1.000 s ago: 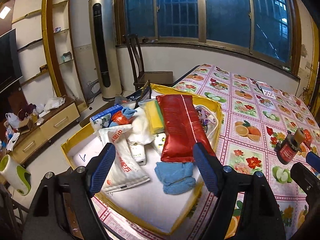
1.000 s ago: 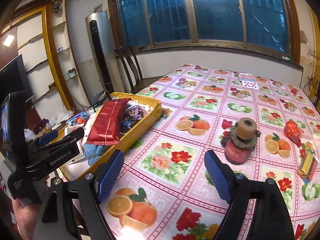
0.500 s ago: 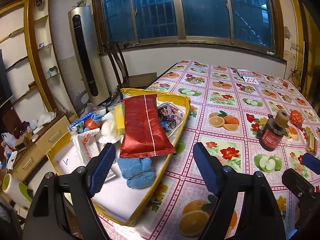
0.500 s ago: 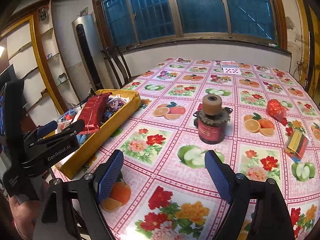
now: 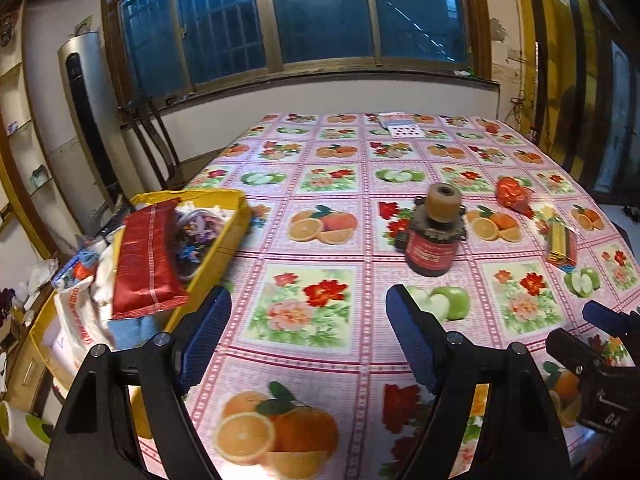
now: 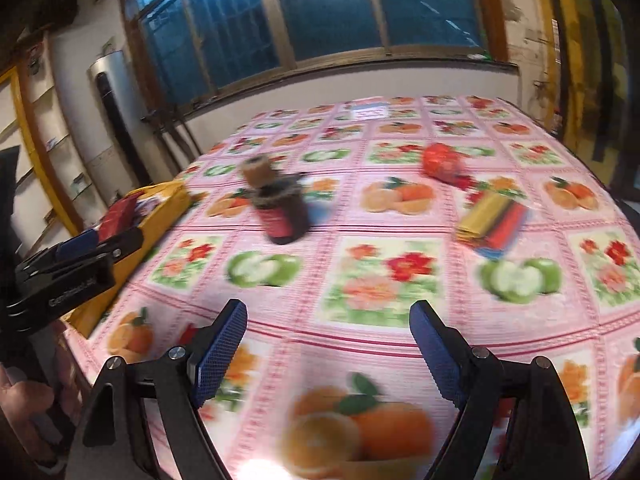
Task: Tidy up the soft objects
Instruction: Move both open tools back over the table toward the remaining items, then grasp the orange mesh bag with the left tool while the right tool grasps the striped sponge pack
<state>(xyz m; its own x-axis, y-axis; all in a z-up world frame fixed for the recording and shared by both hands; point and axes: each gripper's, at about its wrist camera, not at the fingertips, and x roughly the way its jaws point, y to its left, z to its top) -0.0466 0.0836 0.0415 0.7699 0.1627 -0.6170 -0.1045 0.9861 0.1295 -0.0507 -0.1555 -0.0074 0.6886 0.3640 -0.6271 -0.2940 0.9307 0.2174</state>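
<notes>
A yellow box [image 5: 230, 236] at the table's left edge holds a long red packet [image 5: 146, 256], a blue cloth [image 5: 132, 330], white bags and other soft items. On the fruit-pattern tablecloth [image 5: 320, 184] lie a crumpled red wrapper [image 5: 512, 194] and a yellow-and-red striped packet [image 5: 562, 242]. My left gripper [image 5: 308, 328] hangs open over the cloth, right of the box, with nothing between its fingers. My right gripper [image 6: 328, 344] is open and empty above the near table; the red wrapper [image 6: 442, 162] and striped packet [image 6: 494, 222] lie ahead of it. The right wrist view is blurred.
A dark bottle [image 5: 434, 236] with a tan cap stands mid-table, also seen as the bottle [image 6: 280, 208]. Playing cards [image 5: 400, 128] lie at the far edge. A chair [image 5: 156, 148] and a tall tower fan [image 5: 86, 120] stand by the window wall. A hand [image 6: 24, 400] holds the left gripper.
Both grippers have swung right, away from the yellow box and toward the bottle, wrapper and striped packet. Both stay open and empty.
</notes>
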